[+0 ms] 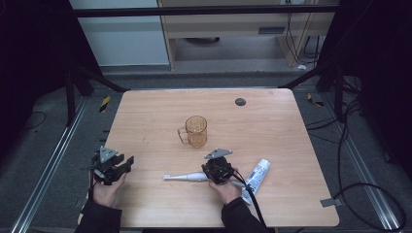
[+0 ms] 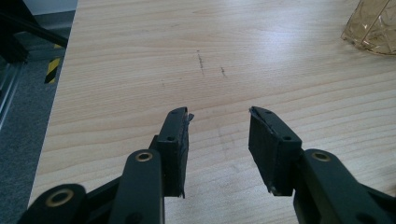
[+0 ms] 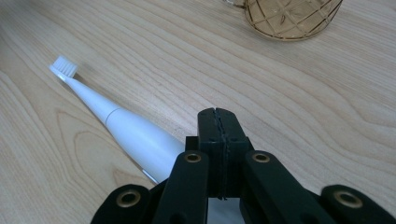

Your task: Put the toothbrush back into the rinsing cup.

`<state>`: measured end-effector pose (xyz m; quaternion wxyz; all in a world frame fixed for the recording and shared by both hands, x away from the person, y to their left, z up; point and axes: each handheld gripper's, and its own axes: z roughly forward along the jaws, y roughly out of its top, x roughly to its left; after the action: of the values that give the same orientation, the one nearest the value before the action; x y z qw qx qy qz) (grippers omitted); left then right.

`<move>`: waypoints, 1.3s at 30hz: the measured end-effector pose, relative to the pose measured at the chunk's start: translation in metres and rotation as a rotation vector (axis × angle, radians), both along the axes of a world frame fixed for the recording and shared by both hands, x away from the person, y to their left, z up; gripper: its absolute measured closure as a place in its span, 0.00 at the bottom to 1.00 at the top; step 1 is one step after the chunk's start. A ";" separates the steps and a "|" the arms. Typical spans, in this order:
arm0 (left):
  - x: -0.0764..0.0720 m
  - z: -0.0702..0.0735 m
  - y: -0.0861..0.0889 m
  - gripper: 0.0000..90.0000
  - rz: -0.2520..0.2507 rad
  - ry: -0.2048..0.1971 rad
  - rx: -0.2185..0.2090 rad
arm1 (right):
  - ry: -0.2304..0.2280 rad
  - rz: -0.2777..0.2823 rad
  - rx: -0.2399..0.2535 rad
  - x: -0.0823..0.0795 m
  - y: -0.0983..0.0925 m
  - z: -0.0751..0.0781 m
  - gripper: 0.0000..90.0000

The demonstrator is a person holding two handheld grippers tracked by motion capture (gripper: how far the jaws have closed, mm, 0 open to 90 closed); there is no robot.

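Right gripper view looks down on the right gripper (image 3: pixel 219 119) with its two black jaws pressed flat together, pad against pad, and nothing between them. They sit directly above the thick white body of the electric toothbrush (image 3: pixel 122 128), which passes under them from the lower middle of the picture and runs up and to the left to its small bristle head. So the brush is beneath the pads rather than inside them: whether the shut tips rest on its body or stand just clear of it, I cannot tell. Judged from this pose, shut jaws laid over the handle would suit steadying or nudging the brush, not picking it up; a grasp would call for them to part first.

High view places the right gripper (image 1: pixel 218 170) near the front edge of the table (image 1: pixel 272 121), right of its middle, with the toothbrush (image 1: pixel 187 176) lying flat, parallel to that edge, head pointing left. A white toothpaste tube (image 1: pixel 257 174) lies just beside the hand on its right, angled toward the front right corner. An amber glass mug (image 1: pixel 196 131) stands upright near the table's centre, well apart from the brush.

Over at the front left corner, the left gripper (image 1: pixel 116 167) waits with jaws wide apart above bare wood, holding nothing, probably parked clear of the work.
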<state>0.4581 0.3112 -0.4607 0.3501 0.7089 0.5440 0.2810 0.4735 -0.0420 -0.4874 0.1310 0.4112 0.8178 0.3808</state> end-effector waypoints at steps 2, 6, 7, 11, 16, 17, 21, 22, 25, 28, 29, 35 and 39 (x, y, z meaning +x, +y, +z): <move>0.000 0.000 0.000 0.63 0.000 0.000 0.000 | 0.000 0.001 0.006 -0.001 -0.001 0.000 1.00; 0.000 0.000 0.000 0.63 0.000 -0.001 -0.001 | -0.003 0.001 0.012 -0.003 -0.002 0.002 1.00; 0.000 0.000 0.000 0.64 0.000 -0.001 0.000 | -0.008 0.001 0.013 -0.003 -0.003 0.003 1.00; -0.001 0.001 0.001 0.64 0.001 -0.004 -0.003 | -0.021 -0.023 0.014 -0.001 -0.015 0.011 1.00; -0.001 0.000 -0.001 0.64 -0.002 -0.002 0.000 | -0.024 -0.046 -0.026 -0.004 -0.037 0.016 1.00; -0.001 0.000 -0.001 0.64 -0.002 -0.003 0.000 | -0.024 -0.050 -0.029 -0.005 -0.040 0.016 1.00; -0.001 0.000 -0.001 0.64 0.000 -0.002 0.001 | -0.010 -0.069 -0.060 -0.010 -0.053 0.013 1.00; -0.001 0.000 0.000 0.64 0.001 -0.002 0.001 | -0.008 -0.070 -0.060 -0.011 -0.056 0.012 1.00; -0.001 0.000 0.000 0.64 0.002 -0.001 0.001 | 0.008 -0.074 -0.065 -0.014 -0.062 0.009 1.00; -0.001 0.000 0.000 0.64 0.002 0.001 0.003 | 0.012 -0.066 -0.065 -0.017 -0.067 0.007 1.00; -0.001 0.000 0.000 0.64 0.001 0.001 0.003 | 0.014 -0.066 -0.068 -0.018 -0.068 0.007 1.00; -0.001 0.000 0.001 0.64 0.007 -0.001 -0.002 | 0.010 -0.048 -0.068 -0.024 -0.071 0.006 1.00; -0.001 -0.001 0.000 0.64 0.005 0.000 -0.001 | 0.019 -0.039 -0.062 -0.030 -0.072 0.006 1.00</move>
<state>0.4574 0.3117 -0.4612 0.3496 0.7073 0.5460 0.2818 0.4440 -0.1140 -0.4817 0.1432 0.4264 0.8223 0.3485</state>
